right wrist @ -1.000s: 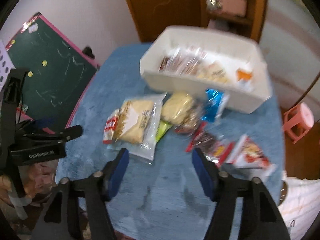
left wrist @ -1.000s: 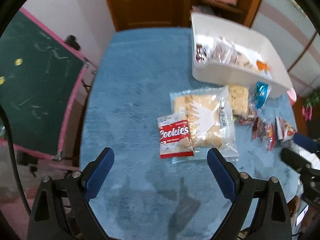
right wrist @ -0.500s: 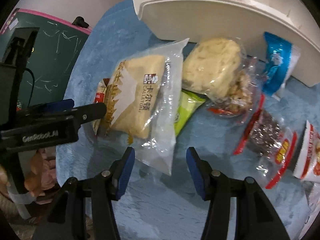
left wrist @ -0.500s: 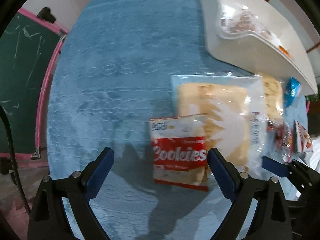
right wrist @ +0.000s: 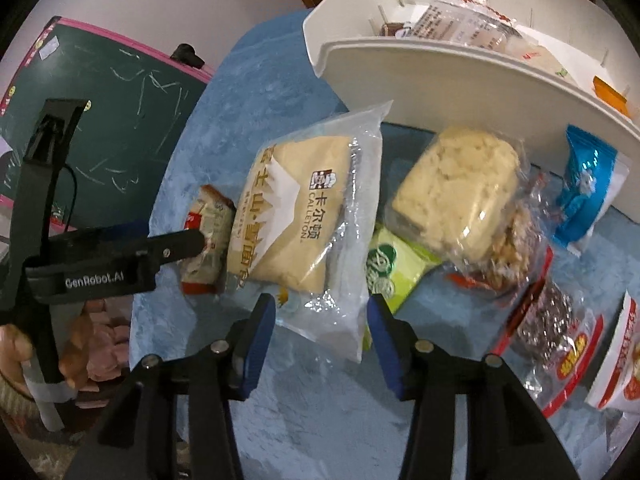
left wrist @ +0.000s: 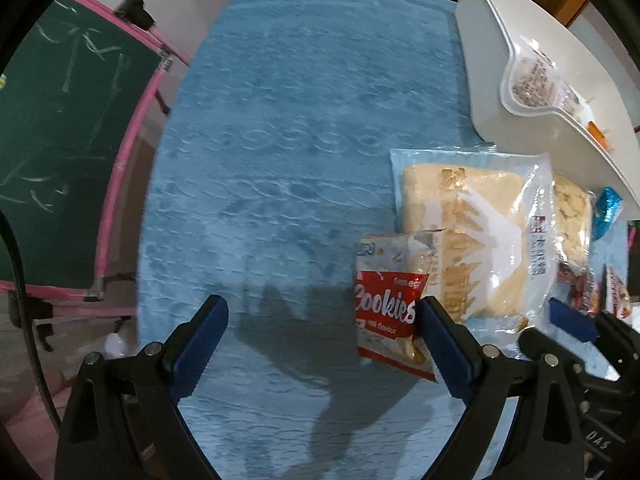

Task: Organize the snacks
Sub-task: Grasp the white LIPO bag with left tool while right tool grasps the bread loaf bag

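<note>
A red-and-white Cookies packet (left wrist: 390,304) lies on the blue tablecloth (left wrist: 288,128), partly under a large clear bread bag (left wrist: 476,236). My left gripper (left wrist: 320,326) is open low over the cloth, its right finger beside the packet. My right gripper (right wrist: 320,320) is open with its fingers on either side of the near end of the bread bag (right wrist: 304,216). The Cookies packet (right wrist: 206,240) and the left gripper's finger (right wrist: 176,244) show at the left there. A white bin (right wrist: 440,76) holding packets stands behind.
More snacks lie by the bin: a pale cake in clear wrap (right wrist: 460,192), a green packet (right wrist: 392,268), a blue packet (right wrist: 584,192), red-edged packets (right wrist: 552,324). A green chalkboard with a pink frame (left wrist: 60,128) stands left of the table.
Both grippers have dropped lower and moved in on the snacks. The left one has slid left, putting the Cookies packet at its right finger. The right gripper's fingers now flank the bread bag's end.
</note>
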Tool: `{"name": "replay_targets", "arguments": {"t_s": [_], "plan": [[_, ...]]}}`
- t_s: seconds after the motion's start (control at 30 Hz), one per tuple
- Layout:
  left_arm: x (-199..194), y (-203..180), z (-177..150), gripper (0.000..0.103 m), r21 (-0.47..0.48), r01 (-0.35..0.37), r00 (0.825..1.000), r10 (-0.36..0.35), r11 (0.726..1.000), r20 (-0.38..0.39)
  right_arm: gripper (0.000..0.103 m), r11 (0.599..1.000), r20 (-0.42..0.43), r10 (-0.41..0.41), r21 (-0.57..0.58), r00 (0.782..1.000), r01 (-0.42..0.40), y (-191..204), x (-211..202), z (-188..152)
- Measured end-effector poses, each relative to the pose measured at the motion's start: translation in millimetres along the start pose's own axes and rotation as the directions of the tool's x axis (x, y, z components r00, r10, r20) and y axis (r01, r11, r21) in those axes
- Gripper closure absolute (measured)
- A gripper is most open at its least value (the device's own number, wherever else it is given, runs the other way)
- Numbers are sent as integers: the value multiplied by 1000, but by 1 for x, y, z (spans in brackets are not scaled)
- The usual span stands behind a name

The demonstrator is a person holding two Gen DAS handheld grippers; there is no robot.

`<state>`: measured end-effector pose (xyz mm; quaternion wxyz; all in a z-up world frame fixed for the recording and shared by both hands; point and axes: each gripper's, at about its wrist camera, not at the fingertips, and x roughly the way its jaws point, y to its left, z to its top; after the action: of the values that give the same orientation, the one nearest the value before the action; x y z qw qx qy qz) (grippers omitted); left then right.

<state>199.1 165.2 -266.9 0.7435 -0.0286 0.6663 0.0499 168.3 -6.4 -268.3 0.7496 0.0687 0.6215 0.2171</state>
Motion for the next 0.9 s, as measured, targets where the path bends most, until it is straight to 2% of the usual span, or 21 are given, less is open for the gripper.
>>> {"name": "replay_targets", "arguments": {"t_s": [0.13,0.3,0.43,0.63,0.77,0.87,0.9], "plan": [[-8,14,4,8,-13,-72,997,72,997,19,54,998,20,46,-32,999,-45,7,-2,4],[18,34,2,8,-47,43,996,-46,998,-80,54,995,10,53,-89,999,-52,17,3,9],[36,37,1,8,-73,96,988,-104,993,-116,54,996,-25,35,-84,999,-37,18,21,18],[44,48,2,8,-87,162,977,-172,983,-123,54,998,-7,32,-53,999,-32,16,31,36],[53,66,1,8,-126,200,966,-216,972,-138,53,999,-38,31,-40,999,-33,17,44,45],[51,61,-3,9,-104,194,970,-207,975,-129,51,998,-43,19,-61,999,-21,24,52,46],[51,59,-4,14,-95,195,971,-206,976,-124,54,998,-42,13,-68,999,-16,26,53,46]]}}
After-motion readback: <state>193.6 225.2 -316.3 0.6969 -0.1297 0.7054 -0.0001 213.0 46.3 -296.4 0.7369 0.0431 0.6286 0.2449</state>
